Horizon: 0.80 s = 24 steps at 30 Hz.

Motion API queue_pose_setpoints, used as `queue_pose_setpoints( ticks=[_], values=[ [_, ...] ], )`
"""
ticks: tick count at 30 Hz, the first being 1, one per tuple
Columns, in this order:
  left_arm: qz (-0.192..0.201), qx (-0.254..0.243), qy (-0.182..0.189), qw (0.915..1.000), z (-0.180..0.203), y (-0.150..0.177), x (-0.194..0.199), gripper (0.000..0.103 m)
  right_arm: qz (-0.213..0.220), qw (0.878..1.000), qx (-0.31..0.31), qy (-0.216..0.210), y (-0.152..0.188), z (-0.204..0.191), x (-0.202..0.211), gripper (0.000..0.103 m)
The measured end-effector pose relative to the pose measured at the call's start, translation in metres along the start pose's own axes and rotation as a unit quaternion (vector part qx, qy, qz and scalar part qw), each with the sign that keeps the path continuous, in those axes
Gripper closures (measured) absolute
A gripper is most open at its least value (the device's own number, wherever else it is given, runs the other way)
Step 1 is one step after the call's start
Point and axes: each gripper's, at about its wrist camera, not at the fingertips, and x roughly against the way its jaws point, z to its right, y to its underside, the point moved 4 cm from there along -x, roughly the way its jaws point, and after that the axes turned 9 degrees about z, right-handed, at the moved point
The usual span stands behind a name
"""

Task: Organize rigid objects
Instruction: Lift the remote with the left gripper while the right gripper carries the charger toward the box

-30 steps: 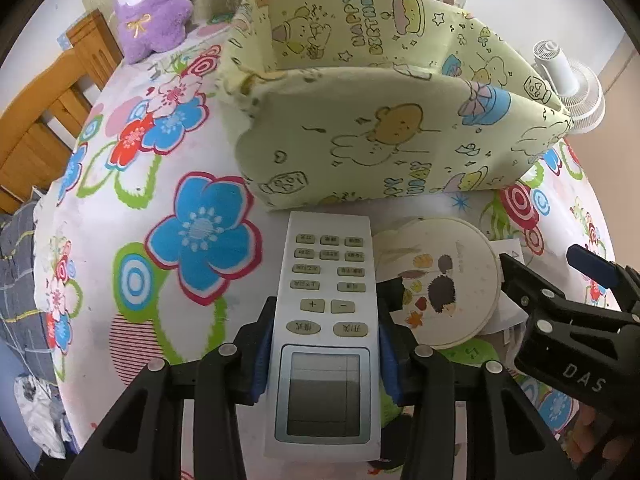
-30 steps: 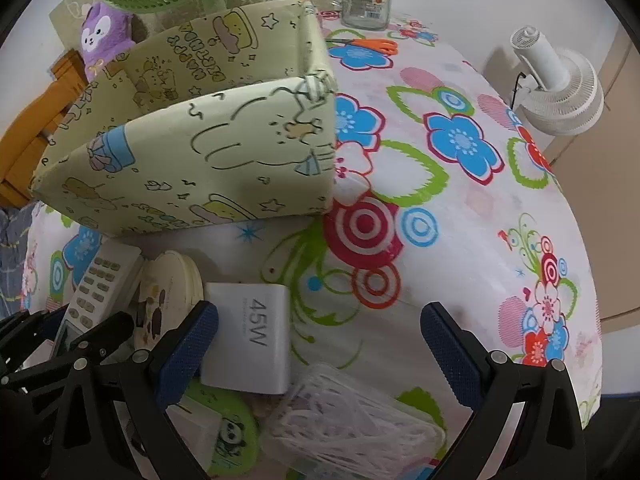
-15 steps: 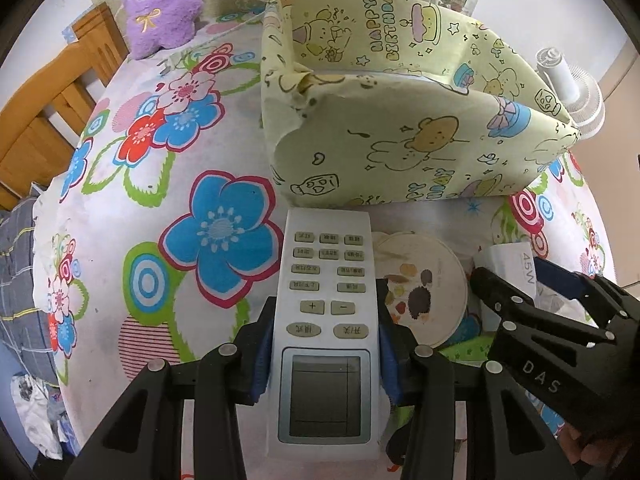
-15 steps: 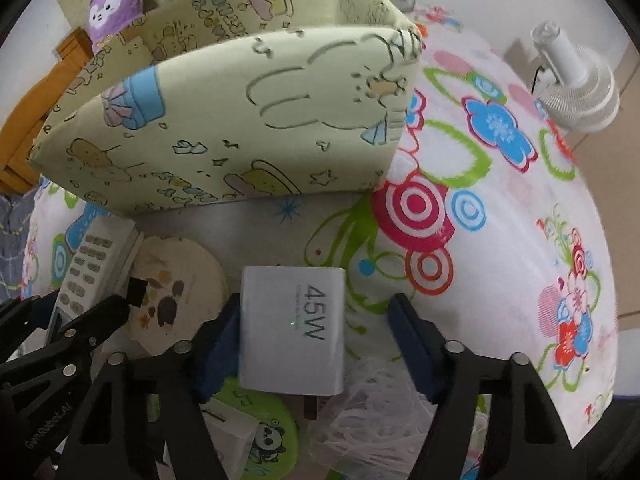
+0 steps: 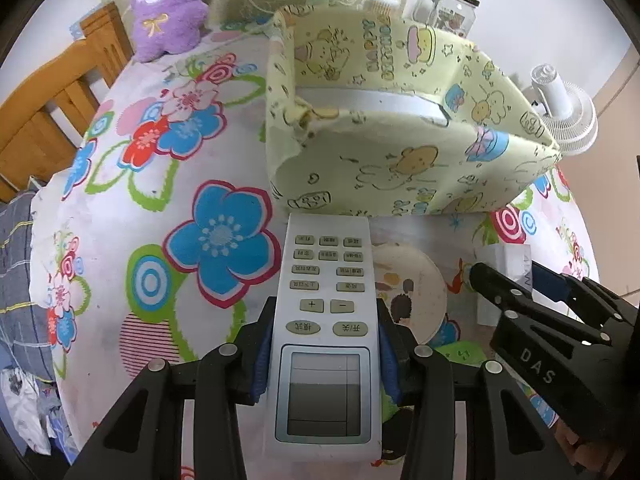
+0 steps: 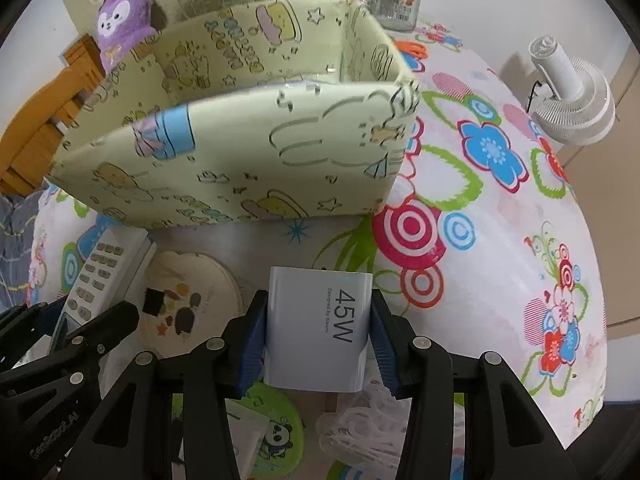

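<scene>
White plastic is what both grippers are dealing with, laid out on a flower-print cloth (image 5: 120, 208) in front of a yellow cartoon-print storage box (image 5: 400, 168). Furthest left lies the remote control (image 5: 326, 320), face up, its button end pointing at the box and almost touching the near wall. The left gripper (image 5: 324, 356) holds it across the width, blue pads pressed to both long edges just above the screen. That looks a sound place to hold: the casing is stiff and light, the straight sides give the pads flat contact, and no buttons are squeezed. Smooth plastic may slip if tipped steeply, so I would keep it near level on the way over the wall.

Next along sits a round coaster (image 6: 192, 296) with little animal pictures, flat on the cloth between the remote and the charger, untouched.

To its right is the charger (image 6: 318, 332), a white block marked 45W. The right gripper (image 6: 318, 336) has just been closing, and its pads now press on the block's two side faces. Compact, hard and probably denser than the remote, it should hold firm on those flat sides; I judge the glossy shell the only risk.

Below it lie a green panda item (image 6: 276, 436) and a clear plastic pack (image 6: 368, 436).
</scene>
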Motion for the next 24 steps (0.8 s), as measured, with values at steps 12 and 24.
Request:
queue_pose_setpoints(
  ticks=[12, 24],
  values=[
    [0.039, -0.001, 0.002, 0.9992, 0.019, -0.009, 0.036, 0.058, 0.031, 0.999, 0.008, -0.015, -0.01, -0.003, 0.037, 0.053],
    [0.073, 0.011, -0.006, 0.9973, 0.031, -0.019, 0.079, 0.058, 0.066, 0.997, 0.016, -0.032, -0.025, -0.008, 0.084, 0.053]
  ],
)
